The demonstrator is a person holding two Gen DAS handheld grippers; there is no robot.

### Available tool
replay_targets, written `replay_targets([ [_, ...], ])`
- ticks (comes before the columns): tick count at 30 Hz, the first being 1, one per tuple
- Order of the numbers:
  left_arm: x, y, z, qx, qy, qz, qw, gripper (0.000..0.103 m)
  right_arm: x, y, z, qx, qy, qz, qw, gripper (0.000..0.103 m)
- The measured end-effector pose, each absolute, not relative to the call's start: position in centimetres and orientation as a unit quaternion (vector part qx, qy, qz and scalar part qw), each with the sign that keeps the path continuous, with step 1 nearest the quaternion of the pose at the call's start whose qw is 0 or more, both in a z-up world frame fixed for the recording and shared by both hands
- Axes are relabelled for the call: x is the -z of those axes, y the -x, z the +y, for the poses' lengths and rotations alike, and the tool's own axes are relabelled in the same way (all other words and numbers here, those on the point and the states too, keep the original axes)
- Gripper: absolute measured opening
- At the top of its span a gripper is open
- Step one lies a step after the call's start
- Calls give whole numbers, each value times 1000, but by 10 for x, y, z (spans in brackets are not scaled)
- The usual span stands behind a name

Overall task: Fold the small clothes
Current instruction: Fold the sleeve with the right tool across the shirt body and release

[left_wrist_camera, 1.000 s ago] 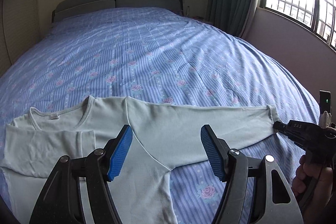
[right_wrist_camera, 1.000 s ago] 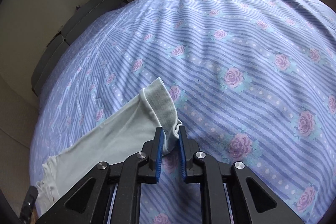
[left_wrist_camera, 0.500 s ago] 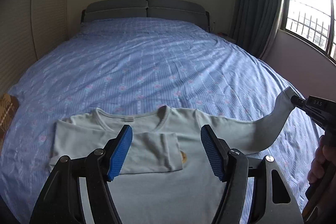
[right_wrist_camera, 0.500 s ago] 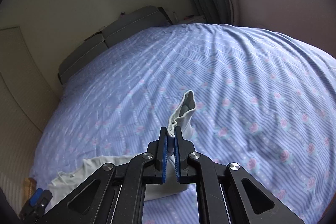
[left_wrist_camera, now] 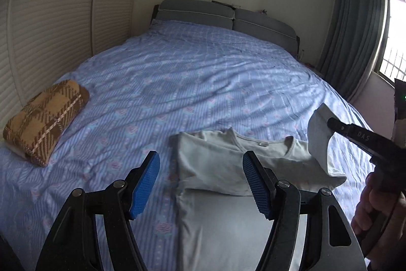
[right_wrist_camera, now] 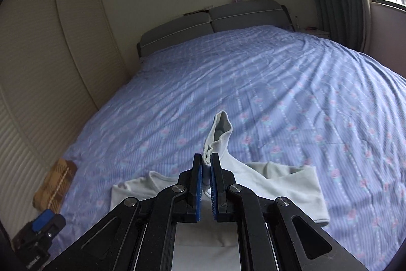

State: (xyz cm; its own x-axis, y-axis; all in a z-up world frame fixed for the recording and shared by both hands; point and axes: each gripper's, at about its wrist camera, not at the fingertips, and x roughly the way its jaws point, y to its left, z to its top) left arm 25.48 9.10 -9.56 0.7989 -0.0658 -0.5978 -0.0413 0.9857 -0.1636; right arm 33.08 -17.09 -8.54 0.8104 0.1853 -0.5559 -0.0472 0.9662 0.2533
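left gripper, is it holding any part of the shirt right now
No, the left gripper is open, its blue pads spread wide above the shirt with nothing between them.

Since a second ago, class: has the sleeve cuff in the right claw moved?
Yes. The right claw has lifted the sleeve cuff off the bedspread and carried it inward over the shirt, toward the collar.

both wrist cams sit just behind their fingers (left_wrist_camera: 146, 184), looking down the bed (left_wrist_camera: 203, 83) toward the headboard (right_wrist_camera: 210, 22); both catch the shirt (left_wrist_camera: 215, 164) close ahead
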Motion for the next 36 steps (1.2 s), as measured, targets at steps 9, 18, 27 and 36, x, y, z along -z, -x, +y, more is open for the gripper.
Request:
replay_targets([
  [9, 116, -242, 142, -12, 103, 333, 937, 67, 150, -344, -68, -134, -69, 361, 920, 7],
  [18, 133, -241, 162, -19, 123, 344, 931, 67, 187, -349, -29, -154, -46, 405, 900, 8],
  [27, 142, -248, 144, -5, 114, 351, 929, 67, 175, -333, -54, -182, -89, 392, 898, 41],
  [36, 143, -276, 81, 50, 76, 352, 932, 67, 147, -286, -148, -48, -53, 337, 939, 41],
])
